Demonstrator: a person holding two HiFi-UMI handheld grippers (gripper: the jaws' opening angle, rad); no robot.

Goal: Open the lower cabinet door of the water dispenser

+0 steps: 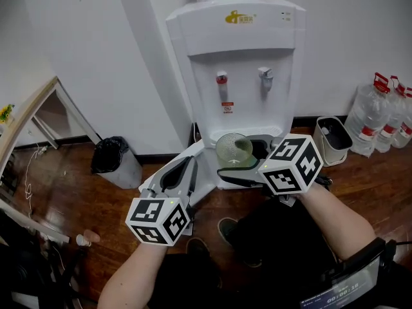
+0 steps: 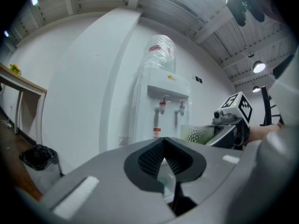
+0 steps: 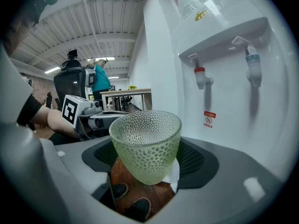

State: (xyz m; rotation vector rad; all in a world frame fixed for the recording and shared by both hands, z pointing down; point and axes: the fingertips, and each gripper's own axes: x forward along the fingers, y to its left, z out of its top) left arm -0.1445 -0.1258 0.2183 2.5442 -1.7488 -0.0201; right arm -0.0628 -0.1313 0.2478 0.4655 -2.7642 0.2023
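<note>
Nearest you are your 2 forearms and the marker cubes on the tongs, low in the head view. Your left gripper [image 1: 185,166] reaches level toward the foot of the water dispenser [image 1: 238,63]. Its jaws are drawn narrow, and its own view shows the ribbed pads pinching a thin pale edge between them. In the head view that edge belongs to the lower cabinet door [image 1: 203,166]. The white door stands swung out to the left of the dispenser's base, and the jaws lie across it. Behind it the cabinet opening [image 1: 259,148] shows dark.

Your right gripper [image 1: 235,163] tilts slightly downward, just beside the left one. Its jaws stand wide around a pale green dimpled glass cup [image 1: 234,149], which they hold upright by its lower half. The cup sits in front of the cabinet opening, below the red tap [image 1: 221,78] and the blue tap [image 1: 265,74].

On the wood floor [image 1: 77,198] a black bin [image 1: 111,156] stands left of the dispenser. To the right are a white pail [image 1: 333,139] and a cluster of large water bottles [image 1: 373,111] against the wall.
</note>
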